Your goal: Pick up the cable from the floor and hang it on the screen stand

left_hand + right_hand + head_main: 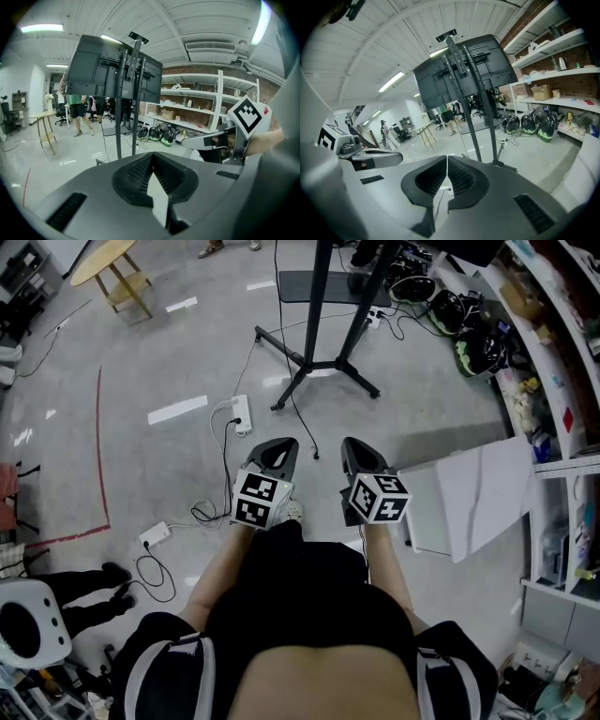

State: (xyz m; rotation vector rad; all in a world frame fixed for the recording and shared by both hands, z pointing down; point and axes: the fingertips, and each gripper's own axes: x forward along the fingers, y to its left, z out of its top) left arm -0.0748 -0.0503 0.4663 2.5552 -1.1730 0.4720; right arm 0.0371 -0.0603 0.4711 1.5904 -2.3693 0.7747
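Workshop lab: right of the screen stand (322,296), open shelving (553,352) carries boxes and gear (brick wall (524,21) behind); a power strip (242,413) lies on the polished floor (169,352).

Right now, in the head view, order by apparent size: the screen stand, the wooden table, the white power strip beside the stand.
1. screen stand
2. wooden table, cut by the frame edge and farther off, so its real size is unsure
3. white power strip

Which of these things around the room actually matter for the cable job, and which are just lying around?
In the job: loose black cable; screen stand; left gripper and right gripper, both shut and empty.
Just lying about: white power strip; wooden table; helmets by the shelves.
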